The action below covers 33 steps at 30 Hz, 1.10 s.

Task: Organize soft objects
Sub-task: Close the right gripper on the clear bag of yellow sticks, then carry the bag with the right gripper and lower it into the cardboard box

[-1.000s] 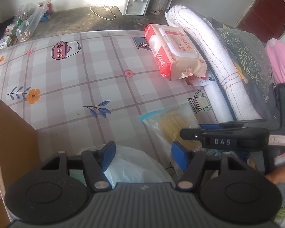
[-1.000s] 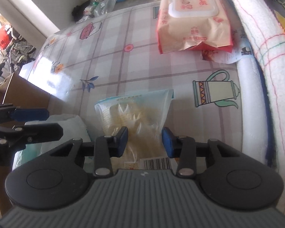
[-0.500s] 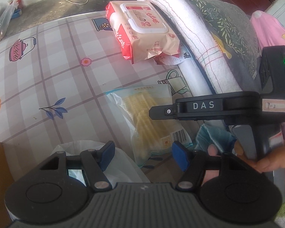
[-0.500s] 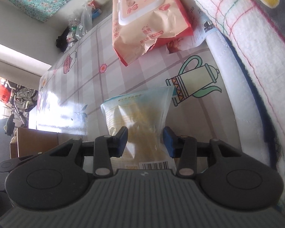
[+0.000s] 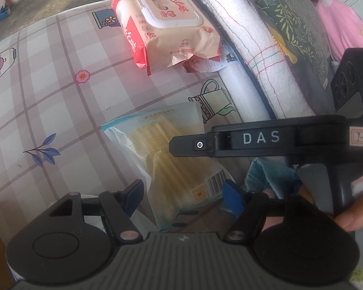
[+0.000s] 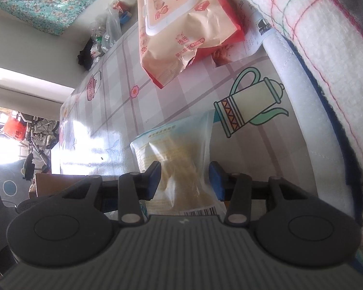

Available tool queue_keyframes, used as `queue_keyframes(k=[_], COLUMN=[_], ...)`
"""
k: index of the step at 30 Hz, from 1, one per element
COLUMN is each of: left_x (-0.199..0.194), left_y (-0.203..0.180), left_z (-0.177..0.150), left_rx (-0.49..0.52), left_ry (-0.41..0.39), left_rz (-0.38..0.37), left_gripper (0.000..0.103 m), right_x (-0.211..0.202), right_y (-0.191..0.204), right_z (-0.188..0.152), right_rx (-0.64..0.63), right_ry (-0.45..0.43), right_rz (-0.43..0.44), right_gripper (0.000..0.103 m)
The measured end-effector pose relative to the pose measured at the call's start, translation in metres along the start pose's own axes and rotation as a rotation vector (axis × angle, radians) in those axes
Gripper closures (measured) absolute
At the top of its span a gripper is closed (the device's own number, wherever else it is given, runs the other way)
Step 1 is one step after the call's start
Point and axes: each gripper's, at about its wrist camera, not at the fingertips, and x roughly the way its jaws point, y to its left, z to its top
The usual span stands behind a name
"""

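Where plaid spreads: one wipes pack point(image 5: 168, 27), one yellow bag point(image 5: 171, 154).

left gripper point(image 5: 182, 197) tilted steeply down, jaws apart & just been opening, pads pressing nothing. right gripper point(image 6: 185, 178) angled down, jaws part open, also just widening, pads clear. hand point(image 5: 358, 213) grips right handle.

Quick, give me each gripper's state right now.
Left gripper: open, jaws just widened, above the yellow snack bag, not gripping it.
Right gripper: open, jaws just widened, bag between them, pads not pressing.
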Motion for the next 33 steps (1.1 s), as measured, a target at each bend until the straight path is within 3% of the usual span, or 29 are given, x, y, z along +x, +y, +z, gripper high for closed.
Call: queue_keyframes(k=[7, 12, 22, 33], left_x=[0.016, 0.0, -0.058, -0.14], left_y=[0.006, 0.002, -0.013, -0.016], left_z=[0.007, 0.005, -0.006, -0.058], left_rx=[-0.063, -0.051, -0.026, -0.039], left_ry=[0.018, -0.025, -0.157, -0.279], left_rz=[0.008, 0.007, -0.006, -0.03], left_gripper=[0.039, 0.044, 0.044, 0.044], right_x=[0.001, -0.006, -0.054, -0.118], right_y=[0.003, 0.007, 0.041, 0.097], right_z=[-0.004, -0.007, -0.017, -0.061], right_rx=[-0.016, -0.024, -0.071, -0.16], right_ry=[0.013, -0.016, -0.144, -0.222], right_rz=[0.004, 0.024, 0.053, 0.088], right_gripper=[0.06, 0.07, 0.07, 0.07])
